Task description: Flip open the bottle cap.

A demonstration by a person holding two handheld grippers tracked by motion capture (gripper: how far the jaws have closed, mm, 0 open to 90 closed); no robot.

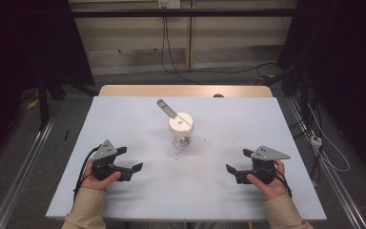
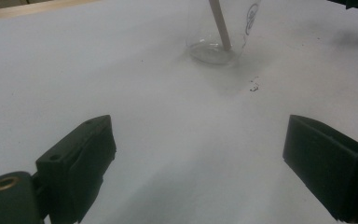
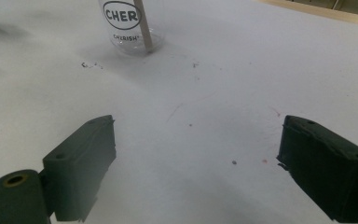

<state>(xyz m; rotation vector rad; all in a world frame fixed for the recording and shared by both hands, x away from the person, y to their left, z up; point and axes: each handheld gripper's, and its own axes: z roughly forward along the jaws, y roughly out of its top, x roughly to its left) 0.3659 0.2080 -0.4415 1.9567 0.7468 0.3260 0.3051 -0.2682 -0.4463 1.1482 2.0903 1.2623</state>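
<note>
A clear plastic cup [image 1: 181,129] stands near the middle of the white table [image 1: 124,119], with a flat wooden stick [image 1: 167,109] leaning out of it to the back left. Its base and the stick [image 2: 220,25] appear at the top of the left gripper view. In the right gripper view the cup [image 3: 130,25] bears a black "CHER" logo. My left gripper [image 1: 131,159] rests open at the front left, jaws pointing right, with nothing between them. My right gripper [image 1: 238,161] rests open at the front right, jaws pointing left, also holding nothing.
Small dark specks [image 1: 176,157] lie on the table just in front of the cup. A wooden edge [image 1: 186,90] runs along the table's far side. Cables [image 1: 324,148] trail on the floor to the right. Dark curtains stand on both sides.
</note>
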